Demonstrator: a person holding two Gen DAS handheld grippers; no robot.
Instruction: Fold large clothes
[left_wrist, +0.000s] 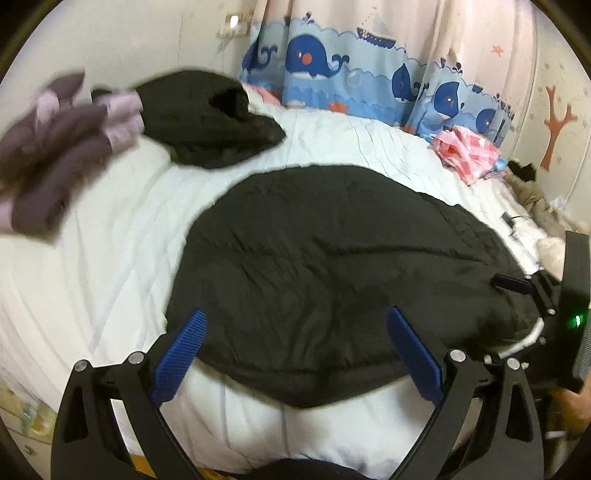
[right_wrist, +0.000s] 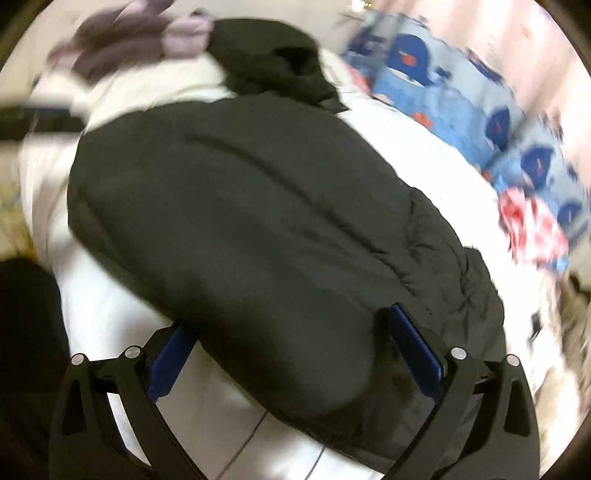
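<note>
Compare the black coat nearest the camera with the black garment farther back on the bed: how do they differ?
The near black coat lies spread fairly flat and looks larger; the far black garment is bunched into a smaller heap. The coat sits alone at the bed's front edge; the garment abuts a purple jacket. Both are dark and rest on the white bedding.

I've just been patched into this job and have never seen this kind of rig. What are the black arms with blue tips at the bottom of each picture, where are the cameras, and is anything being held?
Those are hand-held grippers, one in each of a person's hands. Each carries a wide-angle camera looking forward along its two blue-padded fingers. One picture is from the left gripper, the other from the right gripper; the right one is blurred. Both look down on a bed with white bedding. A large black jacket lies spread on it. Further back lie a smaller black garment, a purple garment and a pink cloth. Both grippers are open over the jacket's near edge, holding nothing.
</note>
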